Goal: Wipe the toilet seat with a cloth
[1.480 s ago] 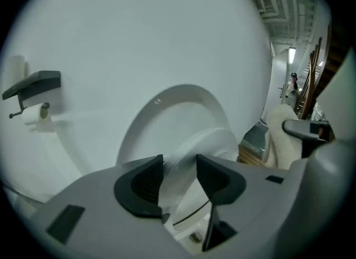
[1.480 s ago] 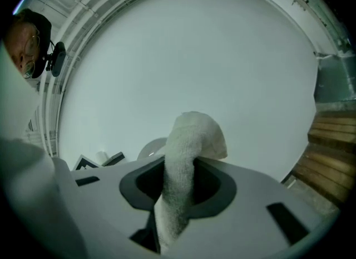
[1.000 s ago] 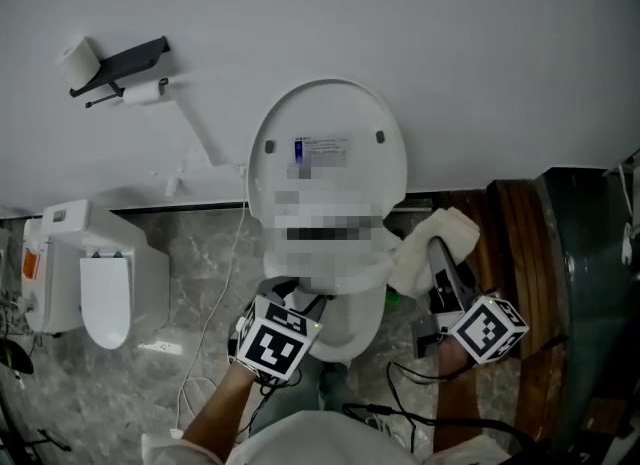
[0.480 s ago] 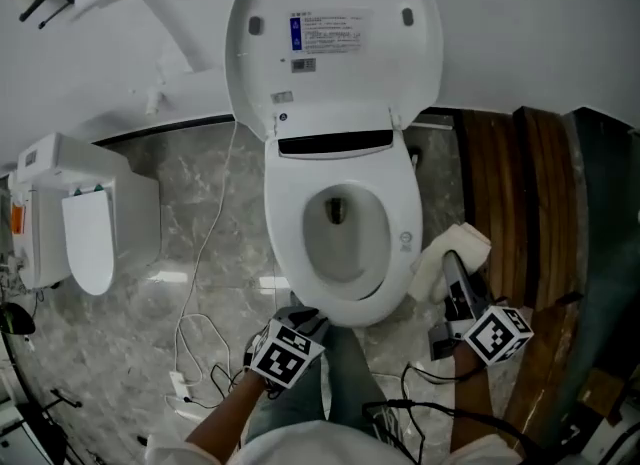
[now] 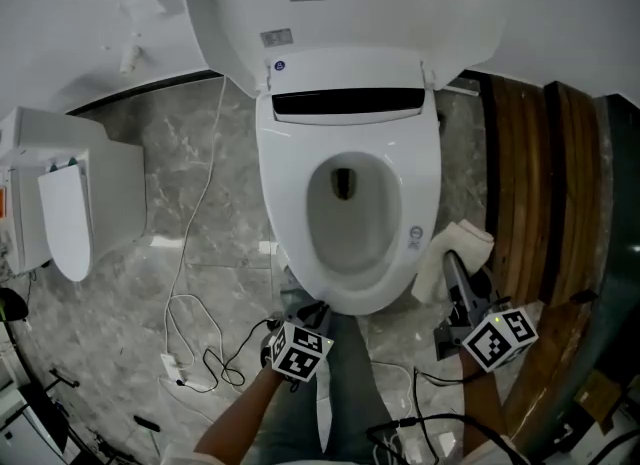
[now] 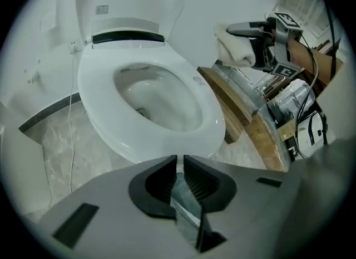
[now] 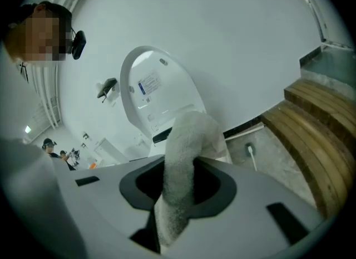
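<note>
The white toilet stands with its lid [image 5: 350, 3] raised and its seat [image 5: 285, 203] down. My right gripper [image 5: 452, 265] hangs beside the seat's right front edge, shut on a white cloth [image 5: 435, 273]. In the right gripper view that cloth [image 7: 186, 141] bulges up between the jaws. My left gripper [image 5: 303, 313] is just in front of the bowl. In the left gripper view my left gripper [image 6: 179, 164] has just been closing; its jaws are down to a thin slit with nothing between them. The seat [image 6: 206, 107] lies straight ahead.
A white bin [image 5: 60, 203] stands on the marble floor at the left, with thin cables [image 5: 190, 293] trailing beside the toilet. Wooden slats [image 5: 530, 203] form a step on the right. A cable plug [image 7: 250, 151] lies on the floor by the wall.
Both grippers have sunk towards the floor in front of the toilet, and the head view has tipped down onto the bowl. The cloth has stayed in the right gripper.
</note>
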